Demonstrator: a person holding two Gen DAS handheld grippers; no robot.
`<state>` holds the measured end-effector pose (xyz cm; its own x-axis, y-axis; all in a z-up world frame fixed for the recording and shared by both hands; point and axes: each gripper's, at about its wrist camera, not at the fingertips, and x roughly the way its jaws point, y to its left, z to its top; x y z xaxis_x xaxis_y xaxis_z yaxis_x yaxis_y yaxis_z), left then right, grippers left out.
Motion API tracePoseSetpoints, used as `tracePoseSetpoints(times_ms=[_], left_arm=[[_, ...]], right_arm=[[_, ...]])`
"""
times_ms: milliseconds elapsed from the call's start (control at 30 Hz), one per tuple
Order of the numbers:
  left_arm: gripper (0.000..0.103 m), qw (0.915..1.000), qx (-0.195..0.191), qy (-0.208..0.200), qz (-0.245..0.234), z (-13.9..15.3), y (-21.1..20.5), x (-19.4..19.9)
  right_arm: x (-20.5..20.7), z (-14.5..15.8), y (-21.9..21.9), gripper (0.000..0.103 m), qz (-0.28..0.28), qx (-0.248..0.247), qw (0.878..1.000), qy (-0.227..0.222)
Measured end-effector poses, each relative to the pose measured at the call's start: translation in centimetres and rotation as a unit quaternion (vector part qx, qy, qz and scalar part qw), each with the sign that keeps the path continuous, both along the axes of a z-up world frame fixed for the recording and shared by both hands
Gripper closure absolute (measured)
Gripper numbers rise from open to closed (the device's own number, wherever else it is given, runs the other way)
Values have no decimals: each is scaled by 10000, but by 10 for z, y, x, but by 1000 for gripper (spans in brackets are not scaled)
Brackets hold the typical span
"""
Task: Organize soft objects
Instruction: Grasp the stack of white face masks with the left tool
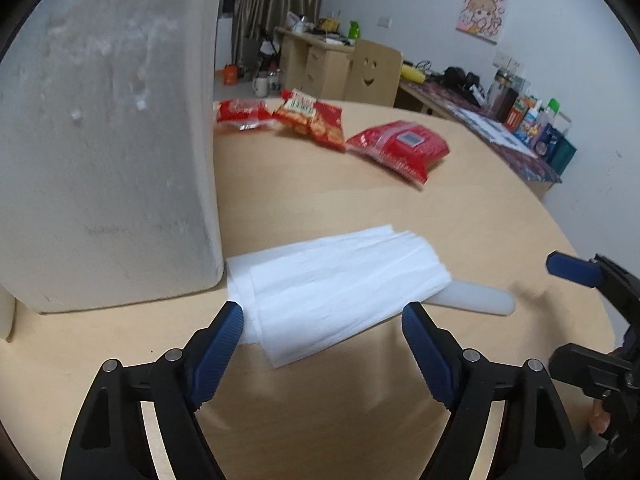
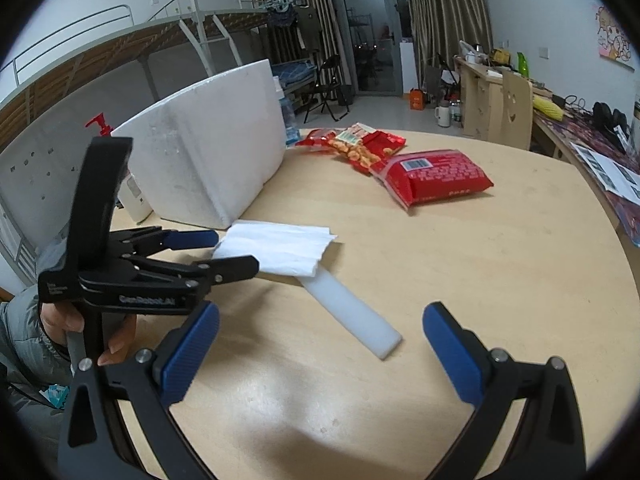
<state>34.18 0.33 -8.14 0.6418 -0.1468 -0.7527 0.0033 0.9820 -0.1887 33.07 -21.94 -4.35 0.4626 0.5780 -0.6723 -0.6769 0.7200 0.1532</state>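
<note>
Item: stack of white tissues [image 1: 340,292], folded, soft; location: on the wooden table [image 1: 460,216], near its left edge, one end touching or just beside the lower corner of the white foam box [image 1: 108,152]; the other end lies over one end of a white foam strip [image 2: 352,316], which runs out from under it toward the table's near edge.

Long axis: in the left wrist view the stack runs across the frame, from the box corner toward the strip, roughly crosswise to the line the gripper points along.

Left gripper [image 1: 322,320]: jaws apart, nothing pressed between them; the left fingertip [image 1: 232,316] stands at the stack's box-side end and the other just off its strip-side edge, so the stack lies directly ahead and partly between the tips; contact with the tissue cannot be told.

Right gripper [image 2: 320,328]: jaws wide apart, empty; it sits nearer the table's near edge, with the free end of the strip ahead of it; well apart from the tissues.

Nearer hand: the left, clearly; judged the one to take the stack, closing across its short side.

Other soft goods: red wipes pack [image 1: 400,146], red snack bag [image 1: 312,118] and a smaller red packet [image 1: 242,114], grouped toward the table's far edge, untouched, well beyond both grippers.
</note>
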Motion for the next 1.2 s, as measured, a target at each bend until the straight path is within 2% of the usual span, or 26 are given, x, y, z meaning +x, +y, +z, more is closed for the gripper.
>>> tracePoseSetpoints(times_ms=[167, 300, 400, 467, 600, 633, 733, 900, 1000, 1067, 1200], left_arm=[[29, 9999, 128, 28, 3, -3, 0, 3], [33, 9986, 533, 22, 63, -6, -5, 8], [40, 9961, 881, 79, 31, -9, -12, 9], [55, 9960, 894, 62, 71, -9, -10, 10], [74, 9957, 898, 26, 228, -8, -2, 13], [82, 9958, 876, 25, 269, -7, 0, 13], [93, 9958, 849, 12, 341, -7, 5, 14], [99, 9973, 687, 12, 273, -6, 10, 12], [100, 9983, 577, 87, 14, -5, 6, 7], [100, 9990, 276, 196, -299, -4, 2, -1], [100, 9979, 226, 275, -532, -2, -8, -19]], right_arm=[[2, -3, 5, 0, 97, -26, 9999, 41], [6, -8, 8, 0, 133, -51, 9998, 115], [6, -9, 8, 0, 152, -51, 9998, 137], [5, -8, 9, 0, 178, -49, 9997, 146], [6, -7, 11, 0, 201, -77, 9997, 144], [6, -7, 12, 0, 219, -81, 9996, 149], [7, -7, 16, 0, 241, -137, 9995, 142], [9, -11, 20, 0, 252, -195, 9993, 189], [8, -10, 19, 0, 218, -209, 9993, 201], [8, -10, 17, 0, 199, -226, 9993, 205], [8, -7, 15, 0, 135, -257, 9994, 196]])
